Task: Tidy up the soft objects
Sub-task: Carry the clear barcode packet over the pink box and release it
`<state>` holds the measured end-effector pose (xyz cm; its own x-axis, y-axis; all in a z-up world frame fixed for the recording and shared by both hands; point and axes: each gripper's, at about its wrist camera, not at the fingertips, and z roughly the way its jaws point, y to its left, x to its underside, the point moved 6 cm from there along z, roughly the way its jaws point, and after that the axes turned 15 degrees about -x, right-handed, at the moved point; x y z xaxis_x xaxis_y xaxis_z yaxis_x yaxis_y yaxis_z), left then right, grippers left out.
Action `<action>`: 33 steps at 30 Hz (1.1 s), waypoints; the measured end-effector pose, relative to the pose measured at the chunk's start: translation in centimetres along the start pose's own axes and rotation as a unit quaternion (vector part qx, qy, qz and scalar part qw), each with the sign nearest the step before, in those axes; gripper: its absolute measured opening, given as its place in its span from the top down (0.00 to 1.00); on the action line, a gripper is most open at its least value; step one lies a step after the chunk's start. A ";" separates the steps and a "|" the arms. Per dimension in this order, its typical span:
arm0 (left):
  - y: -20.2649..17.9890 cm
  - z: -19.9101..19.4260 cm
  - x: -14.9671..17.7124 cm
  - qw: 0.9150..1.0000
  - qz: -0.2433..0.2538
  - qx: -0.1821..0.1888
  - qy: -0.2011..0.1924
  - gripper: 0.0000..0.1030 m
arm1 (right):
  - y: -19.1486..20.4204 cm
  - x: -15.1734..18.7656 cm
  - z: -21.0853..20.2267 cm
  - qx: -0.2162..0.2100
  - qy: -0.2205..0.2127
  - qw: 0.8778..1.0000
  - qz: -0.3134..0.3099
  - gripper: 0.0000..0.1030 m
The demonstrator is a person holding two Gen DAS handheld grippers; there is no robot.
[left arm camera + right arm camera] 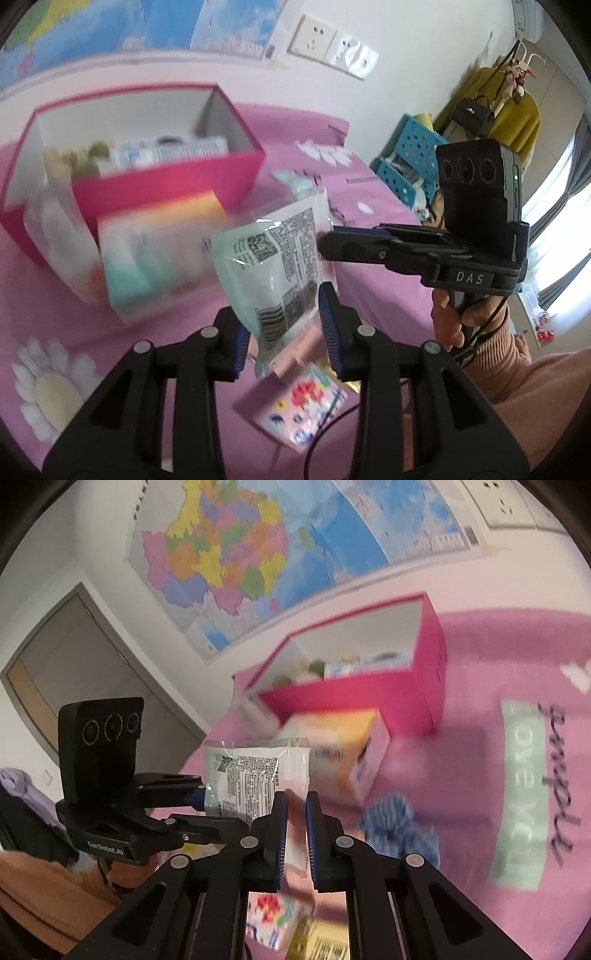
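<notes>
A pale green plastic packet (273,266) with black print and a barcode hangs above the pink bedspread (369,295), held from two sides. My left gripper (284,336) is shut on its lower end, blue pads pressing both faces. My right gripper (327,238), held in a hand with a peach sleeve, comes in from the right and pinches the packet's upper right edge. In the right wrist view the packet (258,771) has its clear sealed edge clamped in the right gripper (296,830), and the left gripper (201,795) grips its left edge.
An open pink box (166,181) holding several items stands behind the packet. A boxed pack (147,251) leans against its front. A flowered pink packet (303,406) lies below the grippers, a blue striped cloth (399,827) to the right, and blue baskets (410,147) by the wall.
</notes>
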<state>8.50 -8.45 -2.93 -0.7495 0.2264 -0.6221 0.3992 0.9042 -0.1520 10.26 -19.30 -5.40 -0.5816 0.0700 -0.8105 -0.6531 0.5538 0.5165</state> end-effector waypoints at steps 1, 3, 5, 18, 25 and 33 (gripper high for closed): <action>0.3 0.0 -0.9 1.000 0.000 -0.010 -0.004 0.64 | 0.0 -0.7 0.0 0.000 -0.005 1.000 -0.003 0.91; 0.5 -0.1 -2.4 1.000 0.000 -0.020 -0.012 0.64 | 0.0 -1.9 -0.2 -0.003 -0.014 1.000 -0.008 0.91; 1.1 0.1 -4.3 1.000 -0.005 -0.026 -0.017 0.64 | -0.2 -3.6 -0.1 -0.006 -0.022 1.000 -0.010 0.91; 4.7 5.4 -13.4 0.996 -0.052 -0.078 -0.002 0.64 | -5.5 -13.4 1.7 0.027 -0.064 0.998 0.002 0.91; 6.4 9.9 -14.8 0.990 -0.086 -0.106 0.038 0.63 | -9.8 -15.5 3.7 0.067 -0.060 0.996 0.027 0.91; 7.6 12.2 -14.9 0.983 -0.110 -0.135 0.067 0.46 | -11.0 -17.1 3.7 0.139 -0.089 0.986 0.009 0.79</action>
<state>29.17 -9.36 -4.20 -0.8716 0.0439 -0.4882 0.0790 0.9955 -0.0516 29.23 -23.48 1.76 -0.4810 0.2131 -0.8504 -0.4710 0.7553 0.4557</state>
